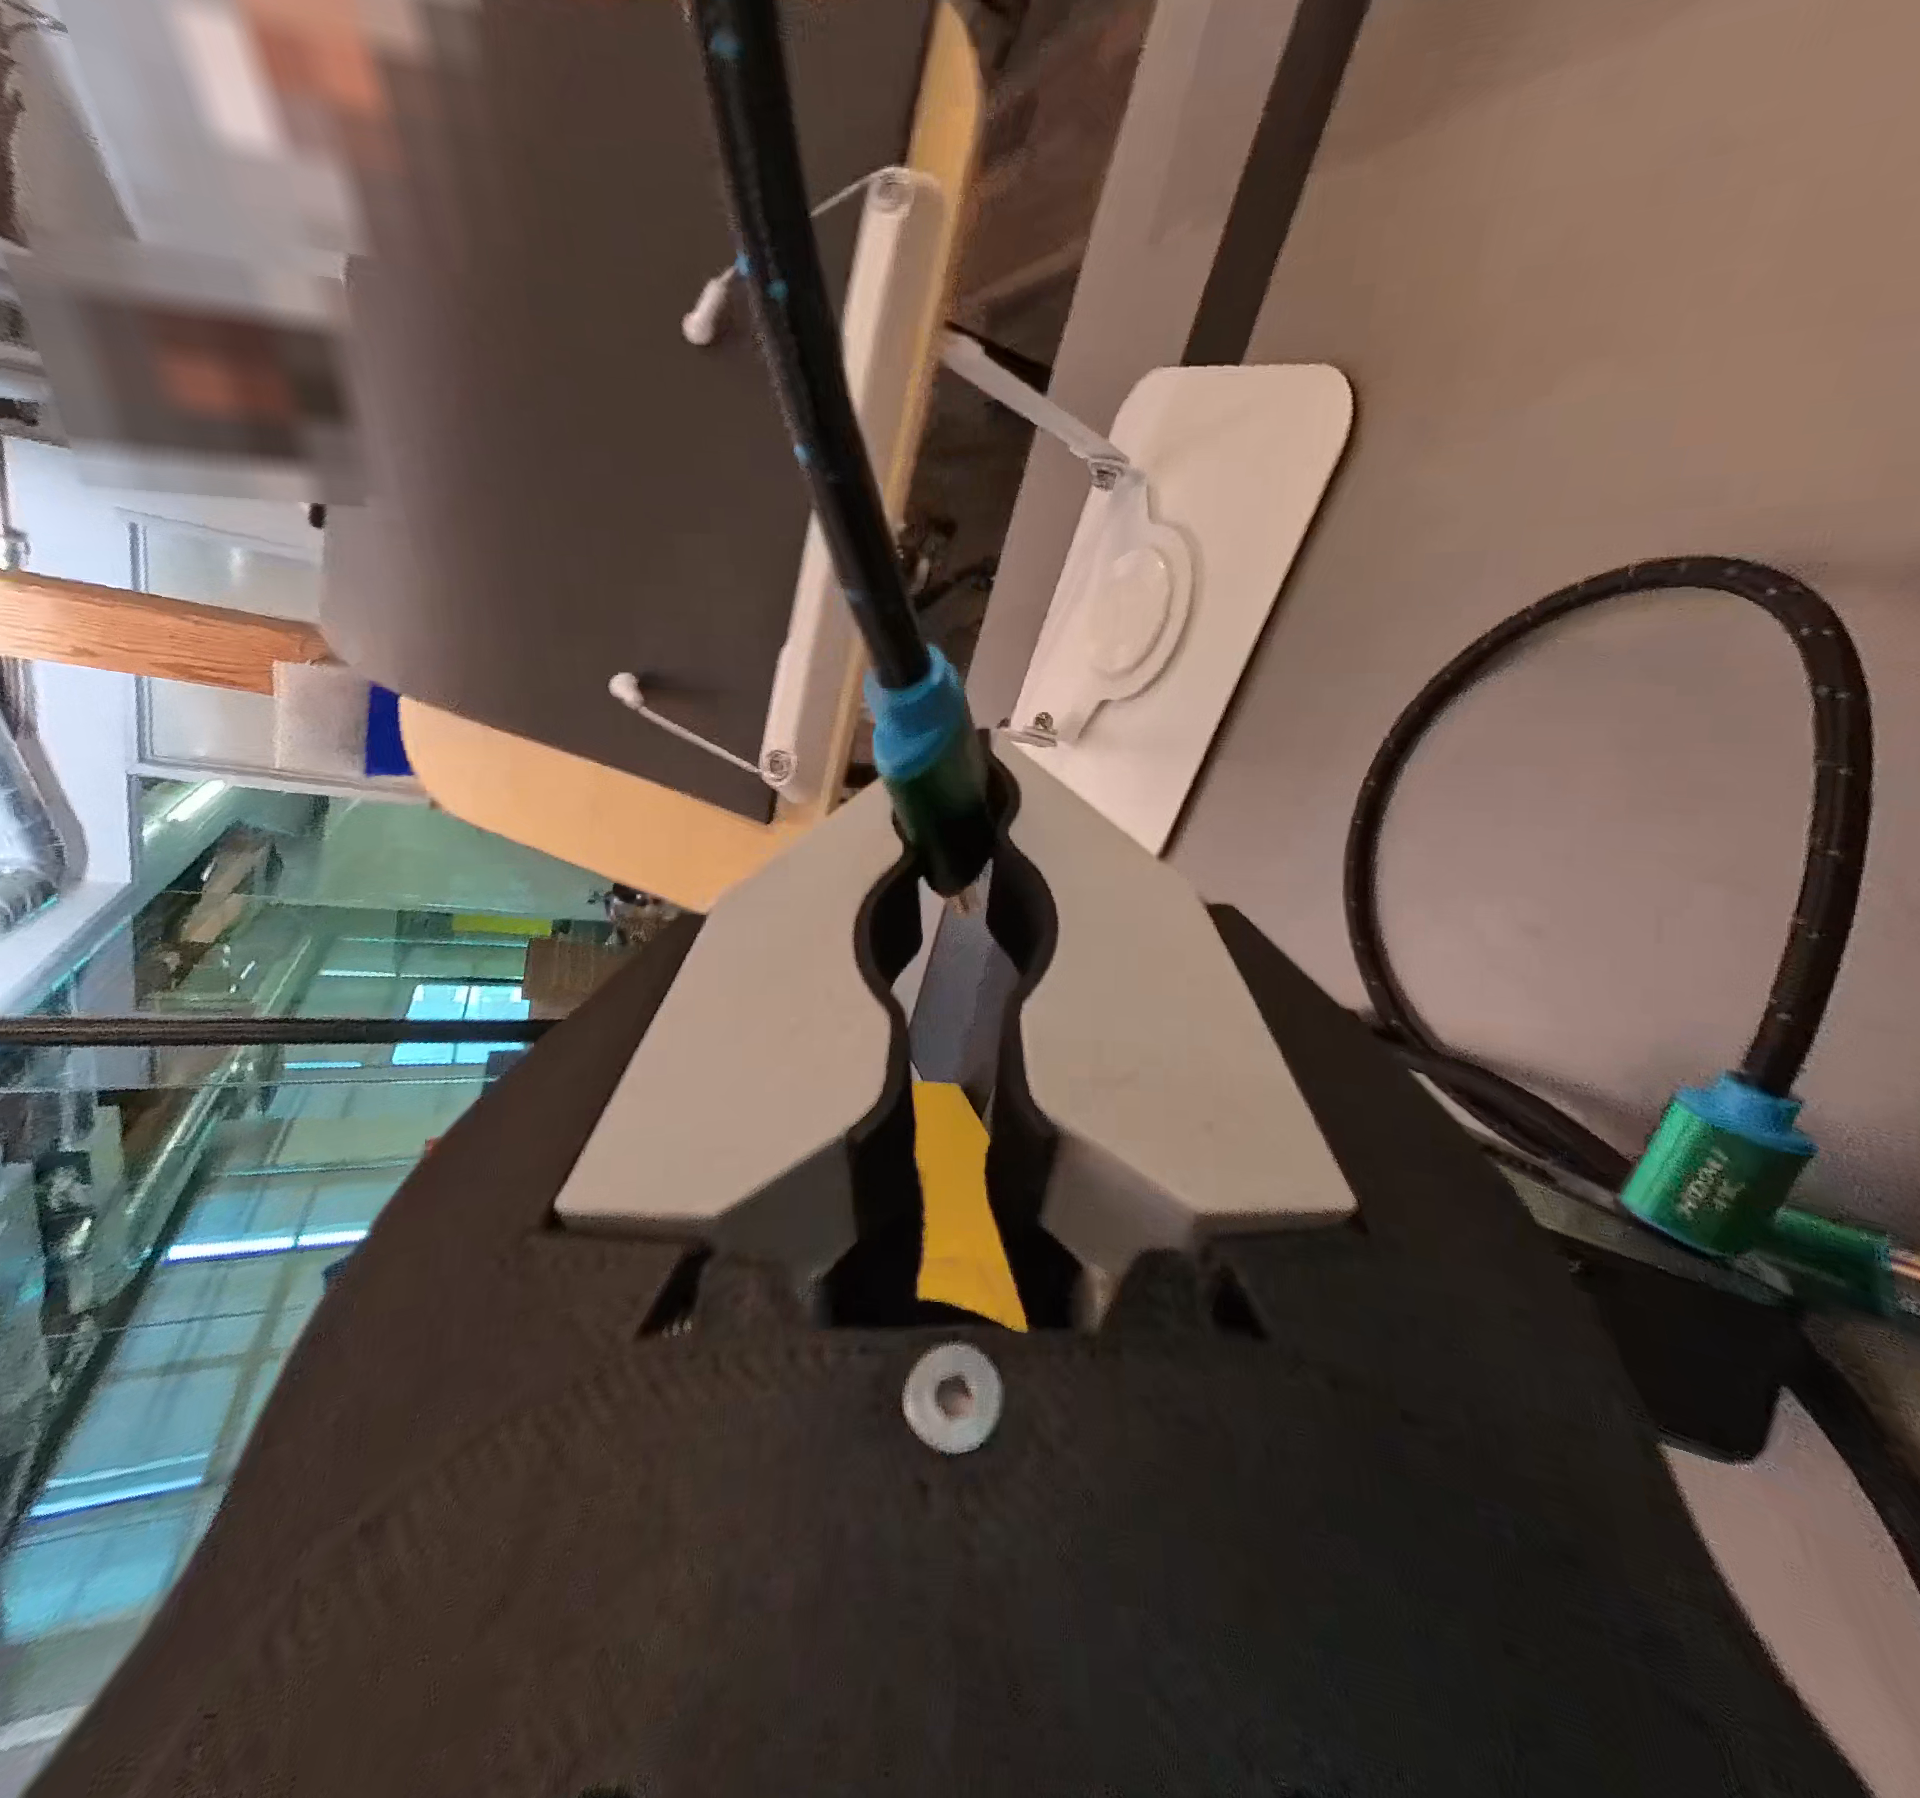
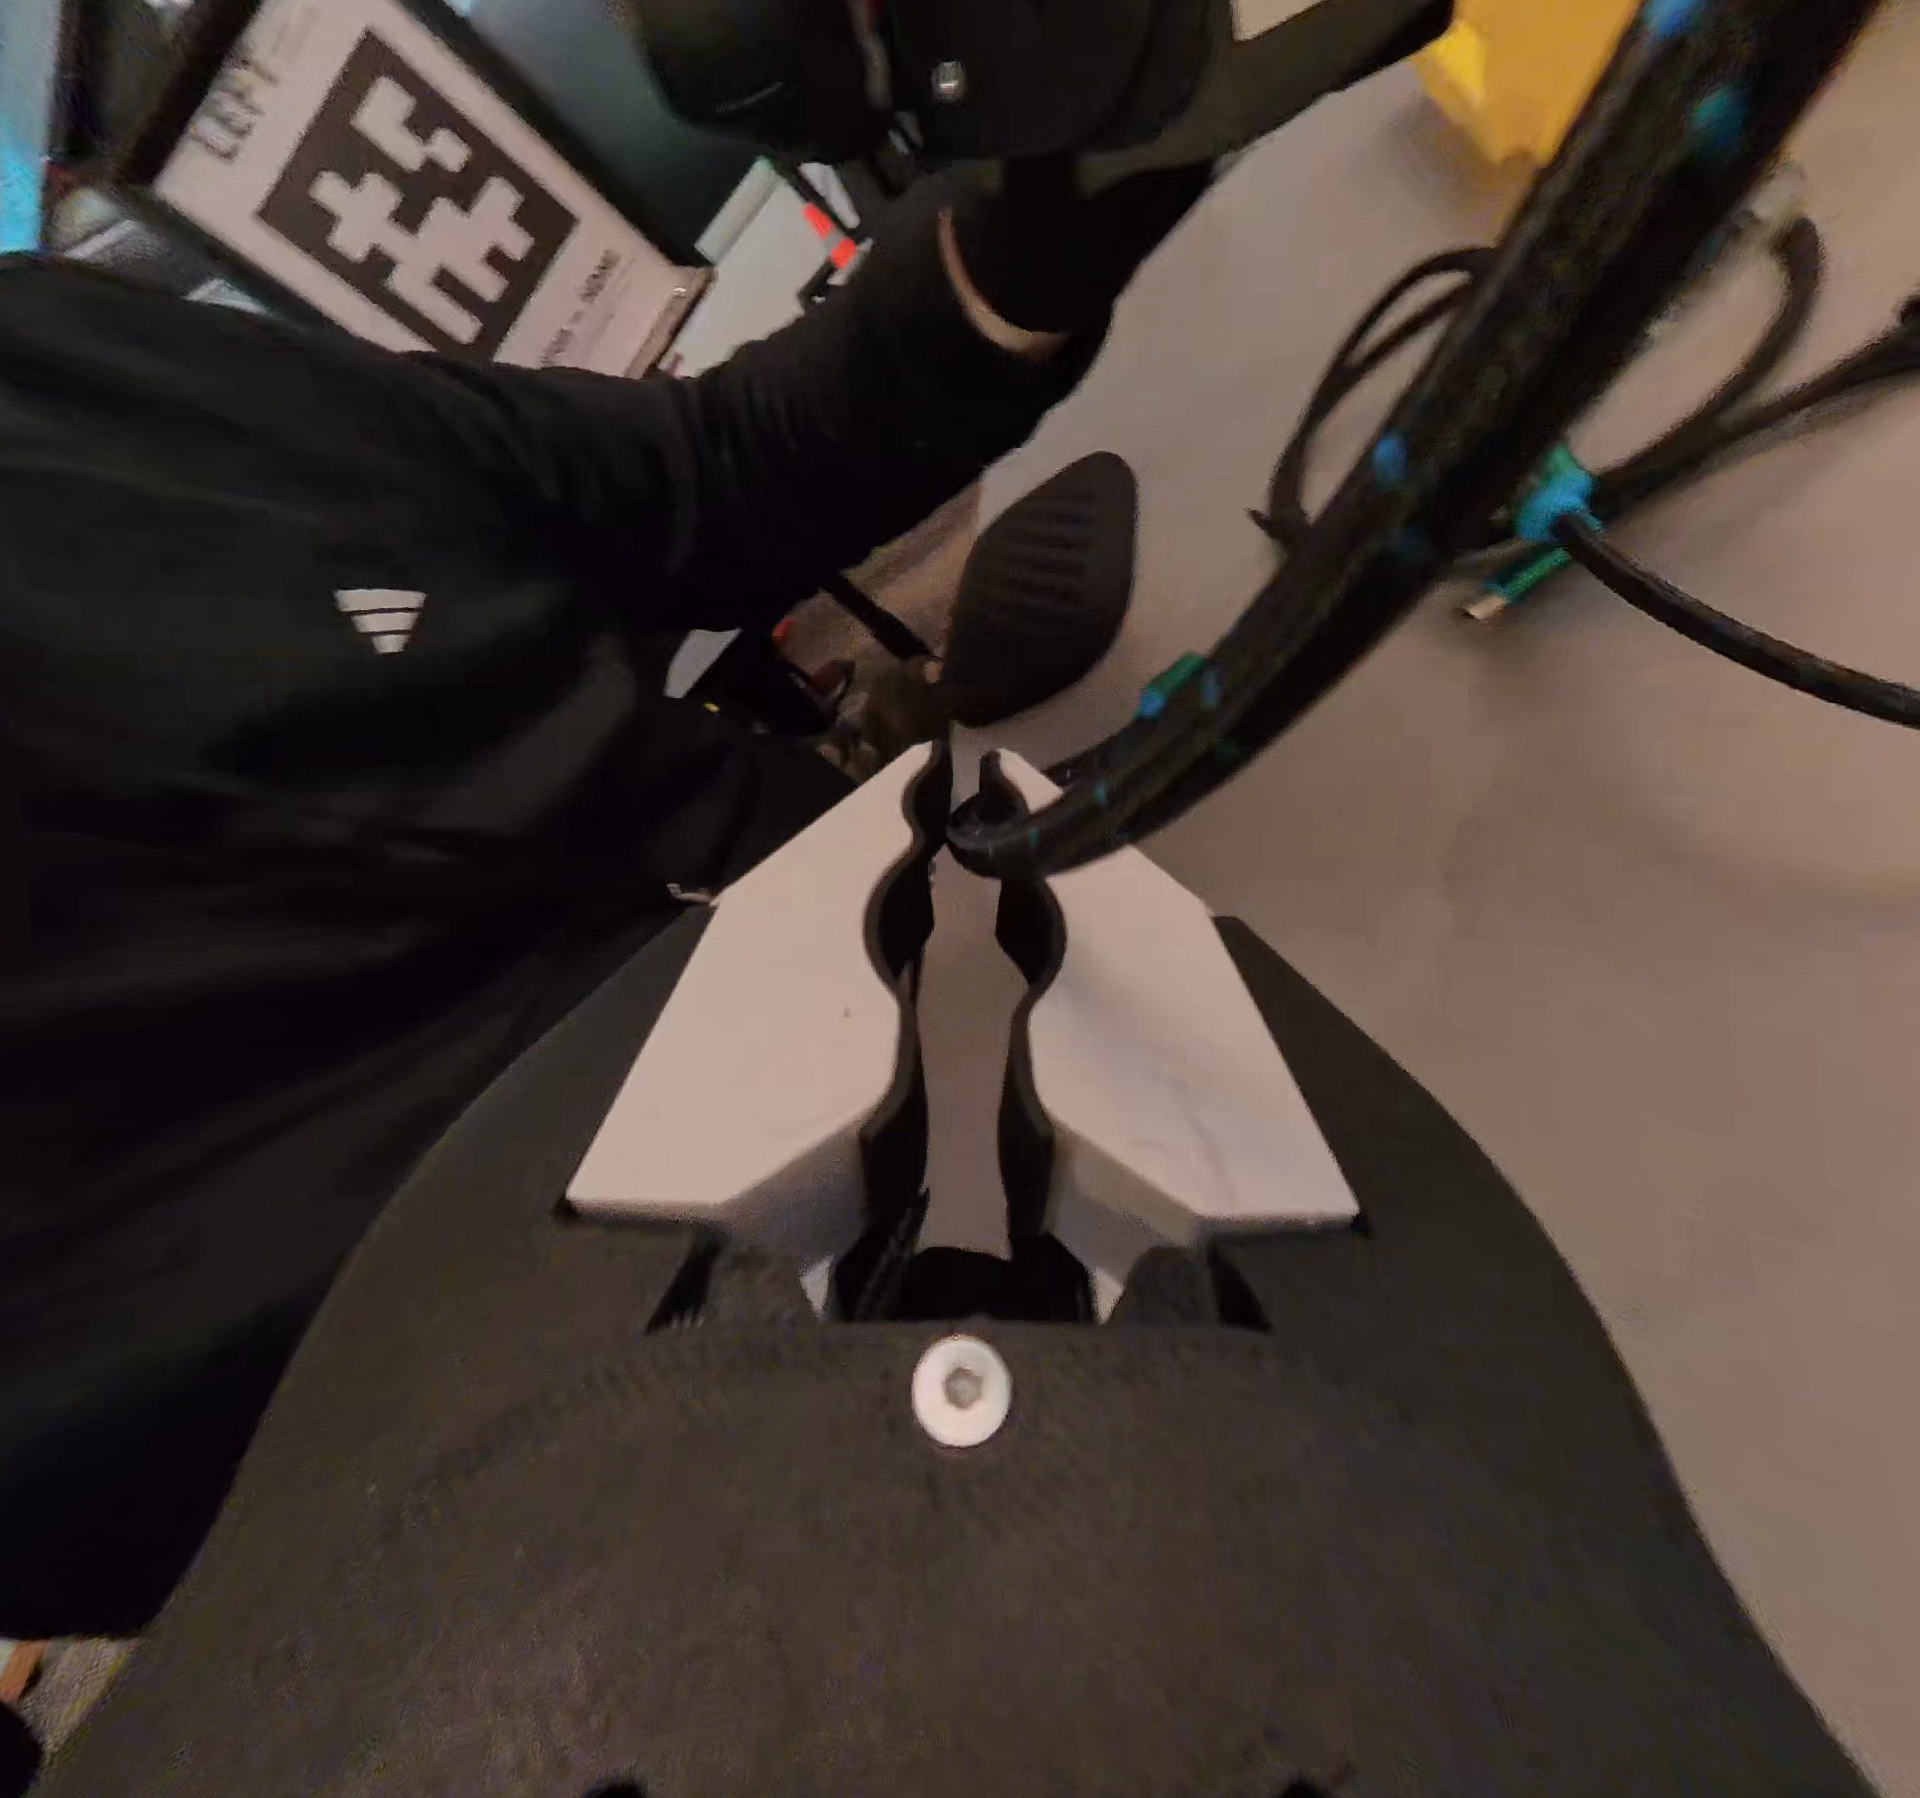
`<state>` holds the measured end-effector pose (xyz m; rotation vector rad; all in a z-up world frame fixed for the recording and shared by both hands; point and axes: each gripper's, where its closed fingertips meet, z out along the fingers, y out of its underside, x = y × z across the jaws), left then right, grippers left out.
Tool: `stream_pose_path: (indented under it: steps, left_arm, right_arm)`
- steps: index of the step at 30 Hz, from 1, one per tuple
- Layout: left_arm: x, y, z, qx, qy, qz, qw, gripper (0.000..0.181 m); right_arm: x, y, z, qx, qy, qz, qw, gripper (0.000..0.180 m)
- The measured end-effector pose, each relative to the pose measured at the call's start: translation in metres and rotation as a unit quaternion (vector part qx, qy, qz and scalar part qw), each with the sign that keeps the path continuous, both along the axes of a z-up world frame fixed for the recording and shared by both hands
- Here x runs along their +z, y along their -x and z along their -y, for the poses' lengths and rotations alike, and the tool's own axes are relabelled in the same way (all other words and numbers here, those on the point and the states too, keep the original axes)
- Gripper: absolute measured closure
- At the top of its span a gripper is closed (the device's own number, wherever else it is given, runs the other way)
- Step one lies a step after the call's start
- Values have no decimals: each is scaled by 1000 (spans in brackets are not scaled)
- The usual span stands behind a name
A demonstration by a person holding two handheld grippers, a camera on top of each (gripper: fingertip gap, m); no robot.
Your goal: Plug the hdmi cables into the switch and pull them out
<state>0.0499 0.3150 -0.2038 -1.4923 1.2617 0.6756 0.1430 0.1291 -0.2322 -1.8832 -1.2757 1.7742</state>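
here, left hand-held gripper [image 1: 951, 818] pinching plug [image 1: 935, 792] — table edge [image 1: 1262, 179] near

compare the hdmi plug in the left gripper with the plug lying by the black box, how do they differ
The held plug is clamped between the left gripper fingertips, its cable running up. The lying plug rests untouched on the black box, its cable looping over it. Both have green bodies, blue collars and black braided cables.

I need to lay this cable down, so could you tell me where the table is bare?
Bare grey table lies below the cable tangle, right of the right tongs. It is crowded around that tangle and by the green plug on the switch.
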Motion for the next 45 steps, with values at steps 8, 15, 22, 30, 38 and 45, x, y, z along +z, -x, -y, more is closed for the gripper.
stream_pose_path:
  steps: [8, 15, 22, 30, 38, 45]
  left_arm:
    - [-51, -13, -2, -11, 40, -65, 997, 179]
    - [-69, -24, 2, -29, 38, -70, 996, 180]
    - [-70, -31, 6, -49, 24, -78, 995, 181]
    - [-76, -40, 11, -66, 18, -85, 994, 181]
    - [-71, -57, 16, -80, -4, -98, 992, 181]
    - [-64, -58, 14, -79, -19, -84, 993, 181]
  right_arm:
    - [-97, -21, -29, -72, 7, 124, 990, 174]
    - [-101, -66, -64, -169, -109, 207, 957, 108]
    - [-84, -103, -85, -217, -138, 226, 940, 95]
    - [8, -63, -87, -233, -294, 116, 920, 107]
    - [26, 19, -100, -242, -337, 50, 909, 113]
    - [-13, 18, -115, -232, -309, 128, 914, 123]
